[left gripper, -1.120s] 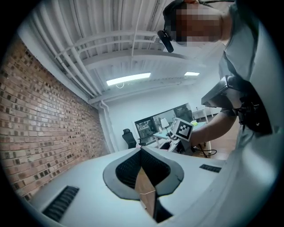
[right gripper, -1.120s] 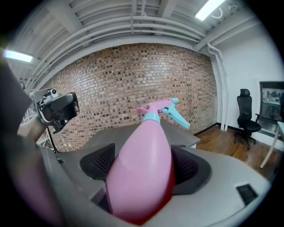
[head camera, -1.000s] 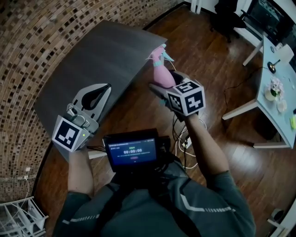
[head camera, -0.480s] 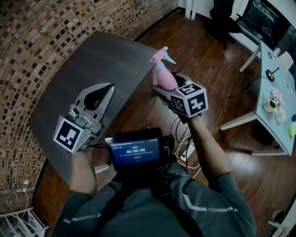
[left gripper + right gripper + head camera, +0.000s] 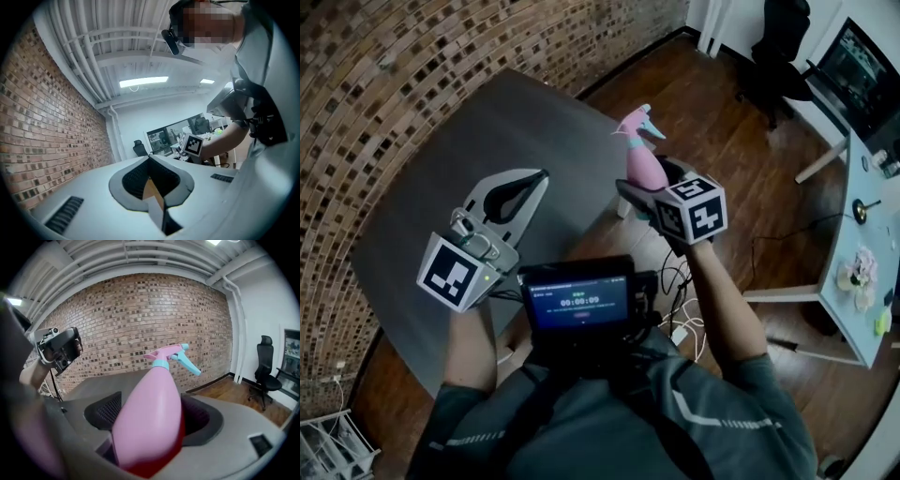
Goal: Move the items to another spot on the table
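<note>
In the head view, the left tool (image 5: 532,180) is hovering over the grey worktop (image 5: 478,122) near its right edge, its 2 jaws meeting at the tips with nothing in them. The right tool (image 5: 651,191) is gripping a pink spray bottle (image 5: 639,157) just off that right edge, over the wooden floor (image 5: 722,122).

In the left gripper view, the left tool (image 5: 149,158) is pointing up toward the ceiling, jaws closed together and empty.

In the right gripper view, the right tool (image 5: 154,416) is standing wide, its 2 jaws clamping the body of the spray bottle (image 5: 151,394), which is leaning with its teal nozzle (image 5: 186,361) toward the brick wall (image 5: 140,319).
</note>
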A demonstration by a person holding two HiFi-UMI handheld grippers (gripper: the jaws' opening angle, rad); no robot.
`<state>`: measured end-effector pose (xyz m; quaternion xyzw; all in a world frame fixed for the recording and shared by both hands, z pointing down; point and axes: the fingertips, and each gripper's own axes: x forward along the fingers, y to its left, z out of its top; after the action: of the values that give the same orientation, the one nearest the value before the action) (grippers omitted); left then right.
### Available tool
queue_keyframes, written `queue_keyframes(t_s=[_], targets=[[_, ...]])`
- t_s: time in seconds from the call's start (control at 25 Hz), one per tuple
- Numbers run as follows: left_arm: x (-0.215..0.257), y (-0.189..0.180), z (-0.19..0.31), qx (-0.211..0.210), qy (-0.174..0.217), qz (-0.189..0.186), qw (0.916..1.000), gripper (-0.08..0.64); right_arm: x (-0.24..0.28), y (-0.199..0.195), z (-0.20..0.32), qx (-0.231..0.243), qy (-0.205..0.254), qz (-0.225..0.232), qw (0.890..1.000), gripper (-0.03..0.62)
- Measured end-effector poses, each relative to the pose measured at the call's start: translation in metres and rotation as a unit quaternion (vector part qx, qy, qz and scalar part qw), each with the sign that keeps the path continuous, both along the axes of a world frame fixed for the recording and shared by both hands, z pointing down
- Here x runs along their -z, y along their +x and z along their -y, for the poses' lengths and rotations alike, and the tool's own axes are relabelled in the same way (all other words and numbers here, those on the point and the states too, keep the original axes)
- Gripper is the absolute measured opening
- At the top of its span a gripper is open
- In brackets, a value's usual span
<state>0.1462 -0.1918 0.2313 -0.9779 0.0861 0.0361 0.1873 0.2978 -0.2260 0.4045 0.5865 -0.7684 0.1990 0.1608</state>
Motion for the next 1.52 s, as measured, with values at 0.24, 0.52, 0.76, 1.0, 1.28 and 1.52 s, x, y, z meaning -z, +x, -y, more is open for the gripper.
queue_keyframes(t_s=[0.24,0.52,0.76,1.0,1.28,1.52], targets=[[-0.013,0.010,0.072,0.016,-0.015,-0.003,0.9998,-0.003,-0.015,0.010,0.074,0.018,-0.017,-0.006,1.000,0.407],[-0.023,0.025,0.124,0.041,-0.037,0.000,0.9985,-0.003,-0.033,0.025,0.131,0.049,-0.041,-0.008,0.998,0.407],[-0.025,0.051,0.151,0.073,-0.040,0.008,0.9965,-0.003,-0.060,0.051,0.167,0.085,-0.084,-0.009,0.993,0.407],[-0.032,0.089,0.176,0.134,-0.049,0.010,0.9897,-0.003,-0.100,0.078,0.210,0.151,-0.138,-0.023,0.979,0.407],[-0.085,0.126,0.217,0.211,-0.077,0.011,0.9745,-0.003,-0.169,0.100,0.252,0.236,-0.199,-0.039,0.950,0.407],[-0.117,0.130,0.232,0.235,-0.109,0.018,0.9657,-0.003,-0.217,0.094,0.253,0.266,-0.265,-0.070,0.924,0.407]])
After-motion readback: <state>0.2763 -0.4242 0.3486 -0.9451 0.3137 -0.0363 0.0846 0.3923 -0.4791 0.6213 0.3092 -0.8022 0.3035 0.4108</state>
